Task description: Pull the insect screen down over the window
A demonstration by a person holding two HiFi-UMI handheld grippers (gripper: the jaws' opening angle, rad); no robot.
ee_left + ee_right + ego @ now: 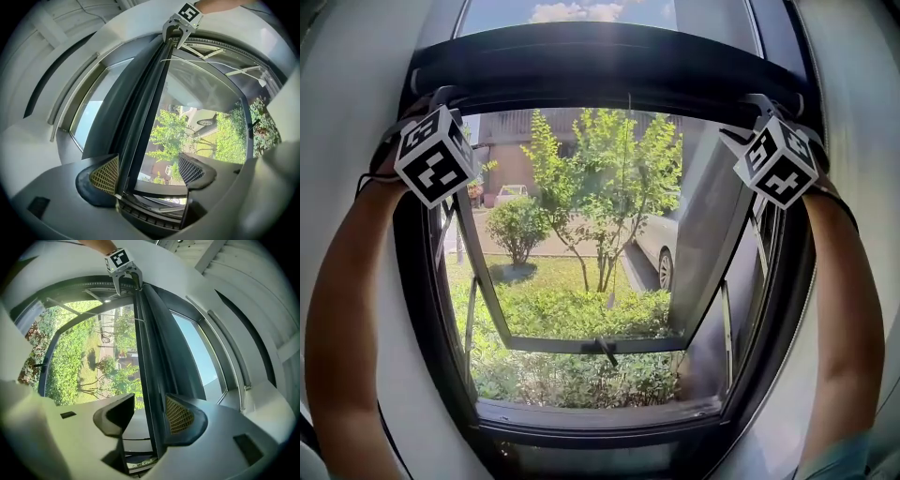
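The insect screen's dark pull bar [600, 66] runs along the top of the window frame. Both grippers are raised to it, the left gripper's marker cube [437, 156] at its left end and the right one's cube [778, 161] at its right end. In the left gripper view the bar [145, 108] passes between the jaws of my left gripper [147, 172], close beside the yellow pad [105, 174], with a clear gap to the other finger [192, 169]. My right gripper [147, 416] likewise straddles the bar [147, 343], which lies next to its yellow pad [180, 416]. Both stand open.
The glass sash [581, 343] is swung outward, a handle at its lower edge. Beyond it are shrubs, a tree [600, 187] and a parked car [661, 244]. The dark sill [600, 412] lies below. White wall surrounds the window, and the person's forearms frame both sides.
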